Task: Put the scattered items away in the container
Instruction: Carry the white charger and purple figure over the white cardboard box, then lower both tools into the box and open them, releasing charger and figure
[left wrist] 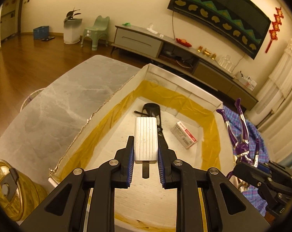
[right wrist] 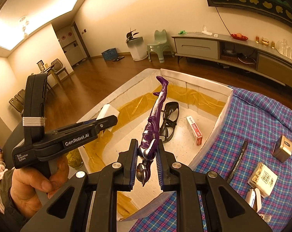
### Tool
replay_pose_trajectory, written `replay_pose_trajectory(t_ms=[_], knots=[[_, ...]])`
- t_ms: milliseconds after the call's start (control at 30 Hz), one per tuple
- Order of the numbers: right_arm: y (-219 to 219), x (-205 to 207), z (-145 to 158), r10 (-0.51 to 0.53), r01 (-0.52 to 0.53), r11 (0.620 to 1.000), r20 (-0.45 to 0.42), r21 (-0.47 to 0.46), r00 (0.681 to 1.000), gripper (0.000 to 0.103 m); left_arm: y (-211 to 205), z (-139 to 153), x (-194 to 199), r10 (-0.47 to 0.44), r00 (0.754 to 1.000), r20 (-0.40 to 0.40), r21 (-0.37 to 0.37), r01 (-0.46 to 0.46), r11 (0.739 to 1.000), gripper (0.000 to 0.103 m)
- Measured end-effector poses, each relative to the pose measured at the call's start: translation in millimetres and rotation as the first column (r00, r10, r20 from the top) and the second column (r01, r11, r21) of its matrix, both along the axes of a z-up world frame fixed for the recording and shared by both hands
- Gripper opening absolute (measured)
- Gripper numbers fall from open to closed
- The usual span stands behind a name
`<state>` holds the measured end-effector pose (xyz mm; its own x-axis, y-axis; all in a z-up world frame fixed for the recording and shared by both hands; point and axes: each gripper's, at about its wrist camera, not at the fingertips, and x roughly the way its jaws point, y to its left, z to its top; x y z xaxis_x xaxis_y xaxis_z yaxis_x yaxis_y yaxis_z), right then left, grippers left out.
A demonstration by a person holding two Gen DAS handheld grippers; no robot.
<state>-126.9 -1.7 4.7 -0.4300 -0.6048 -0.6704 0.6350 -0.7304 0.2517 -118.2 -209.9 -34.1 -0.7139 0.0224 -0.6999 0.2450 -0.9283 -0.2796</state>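
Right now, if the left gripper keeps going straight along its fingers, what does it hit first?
Probably the sunglasses on the box floor, just past the white block that the left gripper holds. Depth is unclear.

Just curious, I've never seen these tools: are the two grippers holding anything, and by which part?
Yes. The left gripper clamps a white ribbed block by its near end. The right gripper clamps a purple figurine around its upper body, legs pointing away.
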Motion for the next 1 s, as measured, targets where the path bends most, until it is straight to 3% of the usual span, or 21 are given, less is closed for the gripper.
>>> replay_pose_trajectory(t_ms=[700,1000], knots=[[-8,-27,-27,0.006,-0.006,1.000,0.147,-0.002,0.989,0.019,-13,-12,-10,0.034,0.997,0.072,-0.081,-0.028,0.996,0.022],[-19,-29,-32,0.015,-0.019,1.000,0.168,0.023,0.986,0.019,-18,-18,-12,0.046,0.994,0.099,-0.093,-0.037,0.995,0.022]])
